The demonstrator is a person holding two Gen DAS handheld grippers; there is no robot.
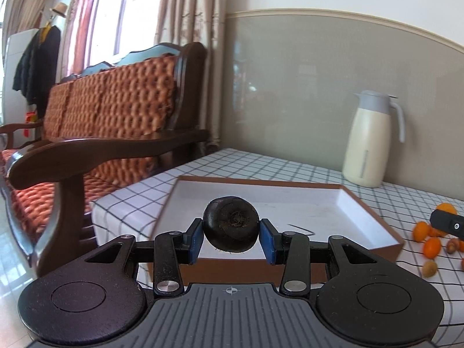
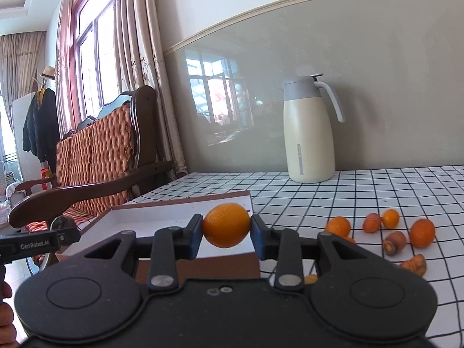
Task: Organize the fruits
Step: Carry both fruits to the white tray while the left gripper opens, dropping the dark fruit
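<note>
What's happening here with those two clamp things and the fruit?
A person is sorting fruit with a handheld gripper in each hand. The left gripper is shut on a dark round fruit, held over the near edge of a shallow white tray. The right gripper is shut on an orange, just beside that tray. More small oranges and brownish pieces lie loose on the checked tablecloth, not yet sorted. A cream jug stands by the wall.

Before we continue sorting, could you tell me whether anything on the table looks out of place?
Only the loose fruit: small oranges and brown pieces lie scattered on the checked cloth right of the tray, not yet gathered.
</note>
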